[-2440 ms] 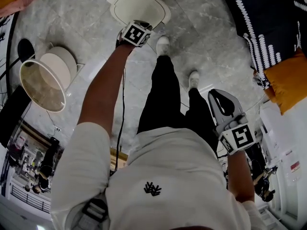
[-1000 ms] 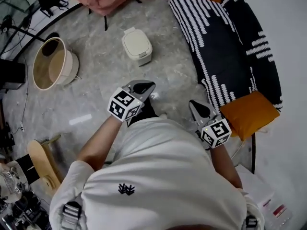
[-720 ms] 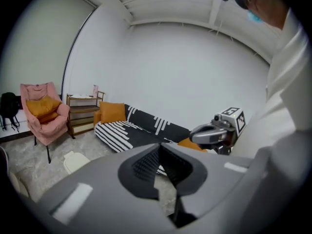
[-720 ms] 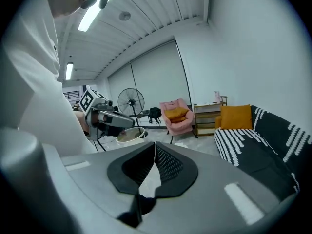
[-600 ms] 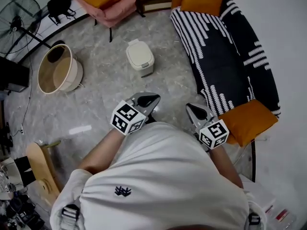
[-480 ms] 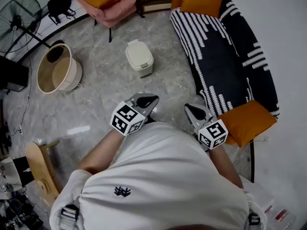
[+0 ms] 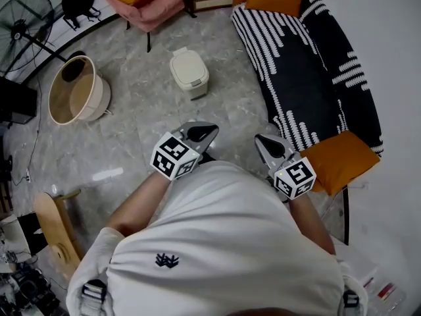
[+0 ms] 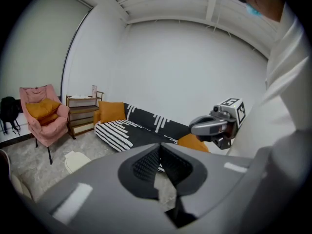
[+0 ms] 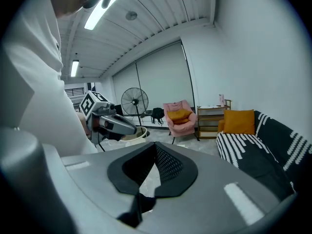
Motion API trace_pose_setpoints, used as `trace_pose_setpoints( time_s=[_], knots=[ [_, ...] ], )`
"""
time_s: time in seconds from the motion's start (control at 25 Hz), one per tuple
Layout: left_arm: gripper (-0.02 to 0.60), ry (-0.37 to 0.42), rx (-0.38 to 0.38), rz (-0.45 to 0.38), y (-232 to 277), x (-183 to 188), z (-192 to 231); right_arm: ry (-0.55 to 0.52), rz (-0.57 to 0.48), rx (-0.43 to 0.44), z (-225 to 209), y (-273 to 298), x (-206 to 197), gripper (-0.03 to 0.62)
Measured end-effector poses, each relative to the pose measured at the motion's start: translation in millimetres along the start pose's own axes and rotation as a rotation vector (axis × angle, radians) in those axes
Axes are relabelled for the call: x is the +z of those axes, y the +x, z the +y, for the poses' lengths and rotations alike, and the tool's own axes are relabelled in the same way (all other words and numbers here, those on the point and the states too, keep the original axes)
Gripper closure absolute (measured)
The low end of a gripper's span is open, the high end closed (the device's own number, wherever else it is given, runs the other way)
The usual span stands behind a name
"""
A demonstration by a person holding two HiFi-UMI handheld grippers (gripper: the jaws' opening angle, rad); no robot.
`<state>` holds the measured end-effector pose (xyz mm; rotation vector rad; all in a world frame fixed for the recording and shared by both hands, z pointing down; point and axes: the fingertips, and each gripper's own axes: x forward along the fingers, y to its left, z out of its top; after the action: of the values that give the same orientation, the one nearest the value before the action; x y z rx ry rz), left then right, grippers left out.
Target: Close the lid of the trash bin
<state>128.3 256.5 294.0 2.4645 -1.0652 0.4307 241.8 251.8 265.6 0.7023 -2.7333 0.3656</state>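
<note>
Trash bin [image 7: 189, 73]: smooth cream plastic, slight sheen. Floor [image 7: 138, 143]: grey marble-pattern stone, polished, glossy with glare patches. Sofa [image 7: 309, 78]: black-and-white striped cloth, matt. Left gripper [image 7: 209, 130] and right gripper [image 7: 260, 140]: matt grey plastic shells; pads [image 9: 168, 165] black, finely ribbed.

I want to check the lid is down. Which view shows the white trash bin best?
The head view: the trash bin is whole and unobstructed, seen from above, its lid apparently down. The left gripper view shows only its top, low and partly cut off; in the right gripper view I cannot make it out.
</note>
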Motion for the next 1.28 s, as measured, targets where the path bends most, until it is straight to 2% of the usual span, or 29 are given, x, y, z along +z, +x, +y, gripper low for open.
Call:
trace_pose_setpoints(
  time_s=[0.6,1.28],
  knots=[
    [0.525,-0.014,-0.012,0.016,9,-8,-5,0.01,-0.001,-0.007,-3,-3,-8,0.592],
    [0.525,0.013,-0.062,0.044,30,-3,-20,0.045,-0.015,-0.033,-6,-14,-15,0.592]
  ],
)
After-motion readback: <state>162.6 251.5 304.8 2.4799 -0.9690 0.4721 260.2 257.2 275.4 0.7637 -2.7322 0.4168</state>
